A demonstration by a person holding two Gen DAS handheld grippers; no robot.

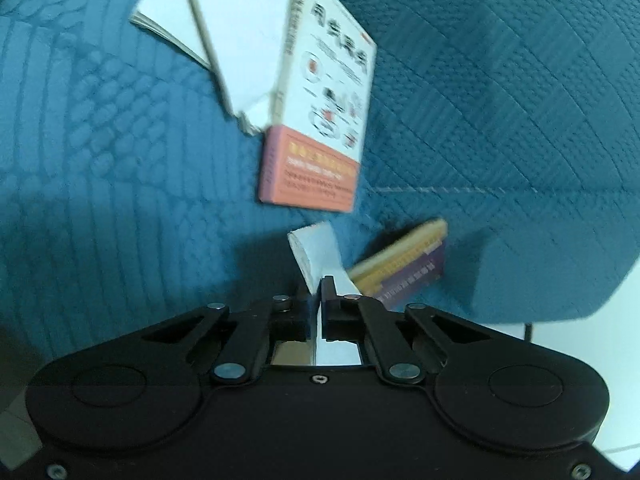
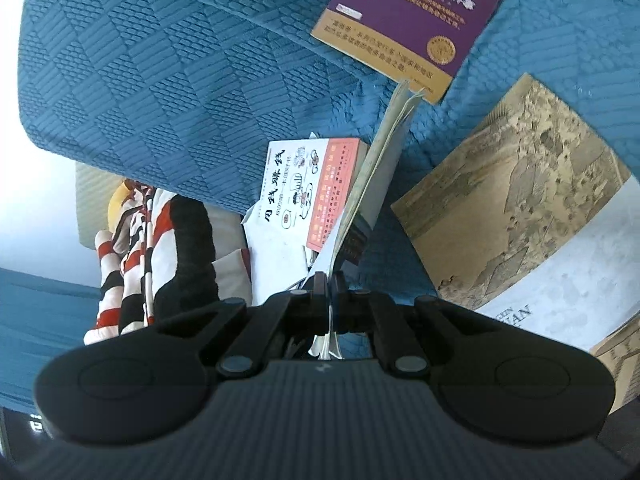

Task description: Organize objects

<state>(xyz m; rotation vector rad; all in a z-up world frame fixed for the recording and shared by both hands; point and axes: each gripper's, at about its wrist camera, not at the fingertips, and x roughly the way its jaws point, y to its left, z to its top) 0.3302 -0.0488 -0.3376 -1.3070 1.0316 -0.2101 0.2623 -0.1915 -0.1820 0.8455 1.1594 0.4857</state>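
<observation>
Both grippers pinch book pages over the blue sofa.
Left gripper clamps a white page; right gripper clamps pages, probably to lift books for stacking.

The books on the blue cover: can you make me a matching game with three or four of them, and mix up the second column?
Things:
1. purple book
2. white book with the pink band
3. book with the old painting
4. striped cloth

Descriptions:
a. red, white and black
b. gold strip along its bottom edge
c. tan cover, lying far right
d. black drawings and writing on the cover

Pairs: 1-b, 2-d, 3-c, 4-a
</observation>
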